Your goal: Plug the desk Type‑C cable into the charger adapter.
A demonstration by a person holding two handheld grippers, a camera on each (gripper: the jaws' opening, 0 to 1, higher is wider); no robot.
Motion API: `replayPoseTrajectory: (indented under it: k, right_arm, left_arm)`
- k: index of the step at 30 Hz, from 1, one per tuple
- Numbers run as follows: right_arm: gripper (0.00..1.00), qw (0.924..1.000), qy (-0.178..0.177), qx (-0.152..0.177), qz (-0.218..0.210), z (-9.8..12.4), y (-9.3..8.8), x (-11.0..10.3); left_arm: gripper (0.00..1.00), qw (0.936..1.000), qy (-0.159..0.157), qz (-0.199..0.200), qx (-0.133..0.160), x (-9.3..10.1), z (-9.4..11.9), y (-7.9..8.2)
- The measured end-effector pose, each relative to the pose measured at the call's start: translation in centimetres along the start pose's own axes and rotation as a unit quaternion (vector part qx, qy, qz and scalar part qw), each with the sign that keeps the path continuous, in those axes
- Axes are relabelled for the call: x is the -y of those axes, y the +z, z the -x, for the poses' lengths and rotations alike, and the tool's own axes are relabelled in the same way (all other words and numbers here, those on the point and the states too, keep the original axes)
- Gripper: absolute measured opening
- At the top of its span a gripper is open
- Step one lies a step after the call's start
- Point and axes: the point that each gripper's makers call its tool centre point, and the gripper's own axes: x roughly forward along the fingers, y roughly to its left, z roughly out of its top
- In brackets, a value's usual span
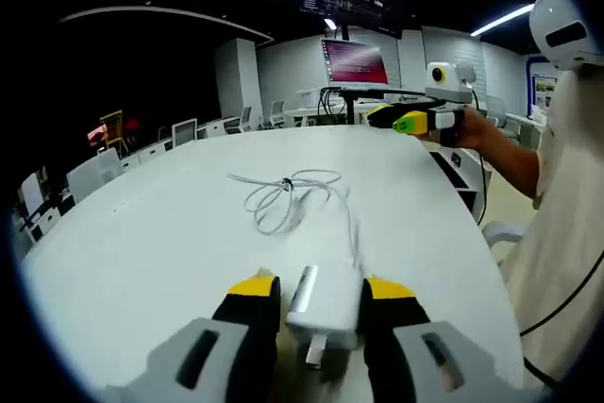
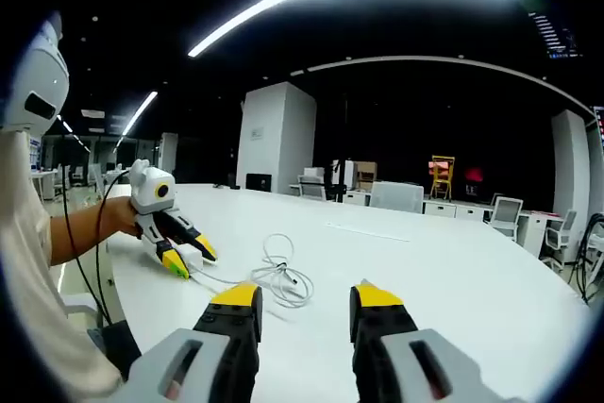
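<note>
The white charger adapter (image 1: 326, 301) sits between my left gripper's (image 1: 321, 290) yellow-tipped jaws, low over the white table (image 1: 142, 243), its metal prongs facing the camera. The jaws press its sides, shut on it. A white cable (image 1: 288, 193) lies loosely coiled on the table just beyond, and one strand runs back to the adapter's far end; I cannot tell whether it is plugged in. In the right gripper view the coil (image 2: 285, 278) lies ahead of my right gripper (image 2: 307, 301), which is open and holds nothing. My left gripper (image 2: 191, 260) is at the table's left edge there.
A person in white (image 1: 566, 195) stands at the table's right side, holding my right gripper (image 1: 394, 120) above the far edge. A lit monitor (image 1: 354, 61) and chairs (image 1: 184, 131) stand behind the table. More chairs (image 2: 396, 195) and a white pillar (image 2: 276, 139) lie beyond.
</note>
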Motion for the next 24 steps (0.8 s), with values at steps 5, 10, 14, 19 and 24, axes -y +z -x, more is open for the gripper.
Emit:
replayPoseTrajectory:
  k: [5,10,14,19,24]
  right_arm:
    - [0.39,1.0,-0.004,-0.002,-0.003,0.2,-0.3,0.3]
    - [0.38,1.0,-0.007,-0.001,-0.004,0.3,-0.4,0.4]
    - [0.38,1.0,-0.006,-0.002,-0.005,0.3,-0.6,0.3]
    - [0.38,1.0,0.001,-0.005,-0.006,0.2,-0.7,-0.2]
    - [0.39,0.9999,0.009,-0.008,-0.006,0.1,-0.9,-0.6]
  left_arm:
    - [0.3,1.0,-0.005,0.002,0.003,0.1,-0.2,0.1]
    - [0.29,1.0,-0.003,0.003,0.001,0.2,-0.4,0.1]
    - [0.29,0.9995,-0.006,0.03,0.003,0.3,-0.5,0.2]
    - [0.28,0.9994,-0.01,0.03,0.014,0.5,-0.7,0.4]
    - [0.28,0.9992,-0.003,0.031,0.025,-0.1,-1.1,1.5]
